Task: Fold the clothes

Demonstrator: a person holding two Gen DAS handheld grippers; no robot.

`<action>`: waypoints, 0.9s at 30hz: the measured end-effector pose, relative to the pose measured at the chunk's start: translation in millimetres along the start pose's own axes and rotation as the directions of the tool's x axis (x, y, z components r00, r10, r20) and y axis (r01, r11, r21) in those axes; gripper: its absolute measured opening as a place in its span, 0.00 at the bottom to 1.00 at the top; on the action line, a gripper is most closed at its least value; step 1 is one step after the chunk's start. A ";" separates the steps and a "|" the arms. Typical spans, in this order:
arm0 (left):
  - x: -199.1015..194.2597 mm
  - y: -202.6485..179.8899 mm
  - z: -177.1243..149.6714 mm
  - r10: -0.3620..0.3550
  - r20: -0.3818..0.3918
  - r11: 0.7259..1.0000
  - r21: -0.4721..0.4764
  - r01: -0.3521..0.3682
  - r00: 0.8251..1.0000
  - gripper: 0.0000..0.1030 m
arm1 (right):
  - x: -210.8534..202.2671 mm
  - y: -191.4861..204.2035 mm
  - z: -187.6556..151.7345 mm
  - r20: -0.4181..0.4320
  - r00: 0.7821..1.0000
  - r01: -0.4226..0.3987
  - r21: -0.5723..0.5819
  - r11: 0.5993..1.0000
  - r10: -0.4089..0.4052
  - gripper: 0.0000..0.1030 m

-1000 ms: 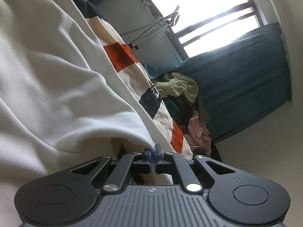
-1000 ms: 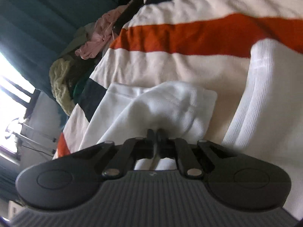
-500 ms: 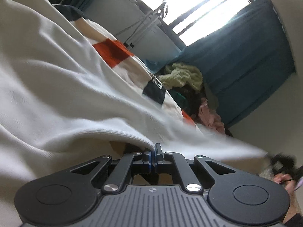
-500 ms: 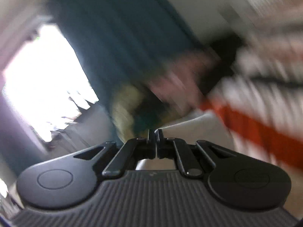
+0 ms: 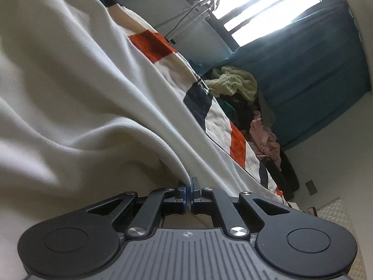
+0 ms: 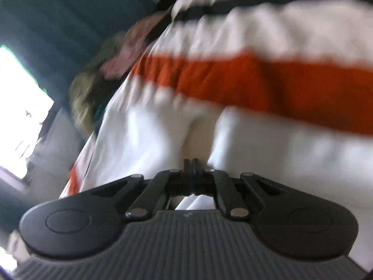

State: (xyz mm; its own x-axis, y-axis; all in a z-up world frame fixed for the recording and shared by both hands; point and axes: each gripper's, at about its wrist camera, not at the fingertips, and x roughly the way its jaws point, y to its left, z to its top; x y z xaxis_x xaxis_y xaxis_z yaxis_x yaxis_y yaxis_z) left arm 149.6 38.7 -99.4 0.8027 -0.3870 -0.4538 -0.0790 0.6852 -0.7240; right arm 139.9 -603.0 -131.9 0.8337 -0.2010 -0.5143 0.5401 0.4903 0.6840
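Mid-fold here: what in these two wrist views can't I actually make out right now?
- Right wrist view: motion blur smears the white garment at the right tool; whether fabric is pinched cannot be told.
- Left wrist view: the garment's overall shape is cut off by the top and left edges; only the hem in the shut left tool shows.
- Left wrist view: the clothes pile is too small to sort.

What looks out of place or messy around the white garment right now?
Nothing damaged or spilled. The white garment is bunched in loose folds, its edge pinched in the left hand-held gripper. A heap of unfolded clothes lies at the far end of the striped blanket. The right view is too blurred to tell details.
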 end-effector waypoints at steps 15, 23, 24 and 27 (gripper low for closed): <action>7.6 -4.1 0.2 0.053 0.006 0.999 -0.011 -0.052 0.999 0.04 | 53.8 20.0 7.3 -0.097 0.979 -0.182 -0.050 0.982 0.177 0.75; 9.6 -9.1 -5.1 0.083 0.021 0.996 0.039 -0.083 0.996 0.04 | 74.1 43.5 -4.5 0.008 0.994 -0.100 -0.244 0.965 0.105 0.11; 9.2 -9.4 -5.2 0.081 0.022 0.996 0.038 -0.082 0.996 0.04 | 66.8 44.5 -4.4 0.043 0.993 -0.096 -0.258 0.961 0.110 0.09; 5.4 -10.8 -6.4 0.074 0.022 0.996 0.044 -0.075 0.997 0.04 | 45.9 41.2 5.2 0.137 0.986 -0.065 -0.207 0.976 0.095 0.08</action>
State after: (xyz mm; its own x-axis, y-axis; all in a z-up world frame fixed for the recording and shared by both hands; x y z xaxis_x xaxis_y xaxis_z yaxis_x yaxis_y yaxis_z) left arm 150.9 25.3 -97.4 0.8074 -0.3217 -0.4946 -0.1129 0.7385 -0.6647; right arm 201.0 -596.4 -124.6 0.8889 -0.2680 -0.3716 0.4495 0.6669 0.5943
